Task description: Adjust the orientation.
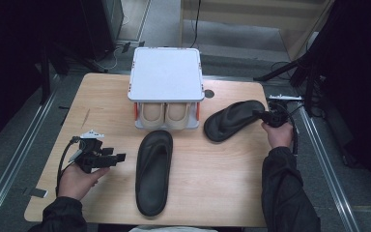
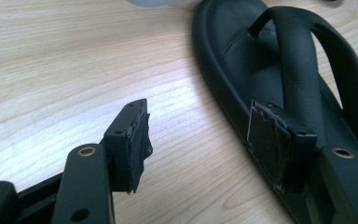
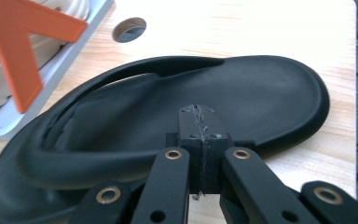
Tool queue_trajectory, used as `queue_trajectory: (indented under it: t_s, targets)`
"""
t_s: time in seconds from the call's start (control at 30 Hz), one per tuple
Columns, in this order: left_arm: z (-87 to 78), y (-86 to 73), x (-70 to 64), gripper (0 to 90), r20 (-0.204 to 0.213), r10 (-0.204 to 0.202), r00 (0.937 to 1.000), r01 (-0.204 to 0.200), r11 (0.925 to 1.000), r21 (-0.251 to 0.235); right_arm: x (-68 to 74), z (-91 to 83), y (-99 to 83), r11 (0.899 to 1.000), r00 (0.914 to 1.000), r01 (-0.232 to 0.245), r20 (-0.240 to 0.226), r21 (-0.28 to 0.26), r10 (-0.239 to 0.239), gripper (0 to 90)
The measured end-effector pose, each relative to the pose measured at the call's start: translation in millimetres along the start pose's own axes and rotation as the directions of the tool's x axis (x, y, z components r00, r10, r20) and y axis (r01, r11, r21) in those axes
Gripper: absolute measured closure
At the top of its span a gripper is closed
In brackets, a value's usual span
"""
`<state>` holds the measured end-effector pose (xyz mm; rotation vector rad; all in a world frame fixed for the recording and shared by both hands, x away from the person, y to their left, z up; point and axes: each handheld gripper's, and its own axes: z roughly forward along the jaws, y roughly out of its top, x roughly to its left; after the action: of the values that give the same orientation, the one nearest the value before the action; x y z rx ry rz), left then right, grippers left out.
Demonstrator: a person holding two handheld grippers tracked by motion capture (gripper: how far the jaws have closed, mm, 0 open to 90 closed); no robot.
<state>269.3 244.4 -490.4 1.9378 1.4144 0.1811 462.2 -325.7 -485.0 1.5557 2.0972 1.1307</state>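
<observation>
While the right gripper [image 1: 262, 116] sits jaws pressed together at the heel edge of the far sandal [image 1: 233, 120], lying angled right of the rack [image 1: 166, 75], the left gripper [image 1: 118, 158] hovers spread wide, empty, just left of the near sandal [image 1: 153, 171] mid-table [image 1: 101, 96].

Two black flip-flops lie sole-down on the wooden surface. One flip-flop [image 1: 153, 171] lies lengthwise near the front edge, its strap end toward the shoe rack. The other flip-flop [image 1: 233, 120] lies angled to the rack's right, its heel end toward the far right corner.
</observation>
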Motion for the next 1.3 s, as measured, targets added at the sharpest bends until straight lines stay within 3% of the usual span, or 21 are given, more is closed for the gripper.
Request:
queue_trajectory:
  t_s: [0.3, 0.47, 1.3]
  targets:
    - [-5.1, -5.7, 1.0, 39.2, -0.017, -0.010, 0.9998, 0.010, 0.9999, -0.005, -6.7, 17.2, 2.3, 0.999, 0.9998, -0.005, 0.020, 0.046, 0.005, 90.0]
    - [-4.7, -5.3, 0.9, 39.3, -0.015, -0.009, 0.9998, 0.009, 0.9999, -0.007, -6.9, 18.3, 1.3, 0.999, 0.9998, -0.006, 0.022, 0.054, 0.005, 90.0]
    - [2.8, 13.6, 2.2, 39.3, 0.025, 0.034, 0.9991, -0.033, 0.9986, -0.040, 2.2, -5.5, -16.6, 0.994, 0.9979, 0.044, 0.043, 0.104, -0.049, 90.0]
